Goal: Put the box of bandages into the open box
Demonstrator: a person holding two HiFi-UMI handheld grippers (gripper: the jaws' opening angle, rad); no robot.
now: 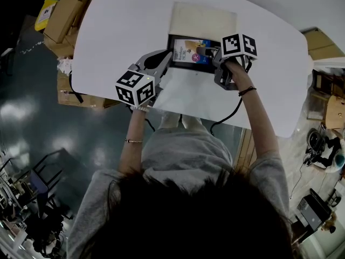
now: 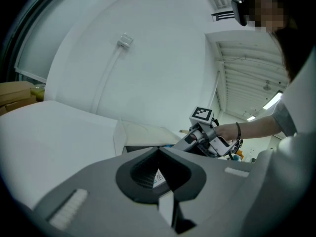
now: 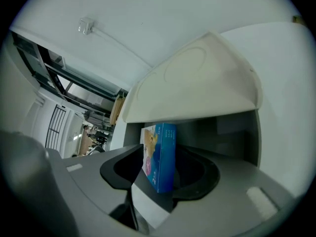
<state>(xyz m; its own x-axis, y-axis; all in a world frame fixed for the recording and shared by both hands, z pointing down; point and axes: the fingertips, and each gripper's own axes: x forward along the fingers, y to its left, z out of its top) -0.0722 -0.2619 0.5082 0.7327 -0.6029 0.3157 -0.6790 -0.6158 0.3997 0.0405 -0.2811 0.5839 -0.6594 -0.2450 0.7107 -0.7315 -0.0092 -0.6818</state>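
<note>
The open box (image 1: 171,42) lies mid-table, black inside, its cream lid (image 1: 204,18) folded back. Inside it is the bandage box (image 1: 195,52), blue with colourful print. My right gripper (image 1: 218,58) reaches in from the box's right side. In the right gripper view the bandage box (image 3: 160,157) stands on edge between the spread jaws, with dark gaps on both sides, under the lid (image 3: 197,83). My left gripper (image 1: 169,58) has its tips at the box's left wall. In the left gripper view a small printed patch (image 2: 157,177) shows between the jaws; I cannot tell if they press on it.
The round-cornered white table (image 1: 124,26) carries a pale sheet (image 1: 183,93) in front of the box. Cardboard boxes (image 1: 62,15) are stacked on the floor off the table's left edge. A black cable (image 1: 226,115) hangs from the right gripper over the near edge.
</note>
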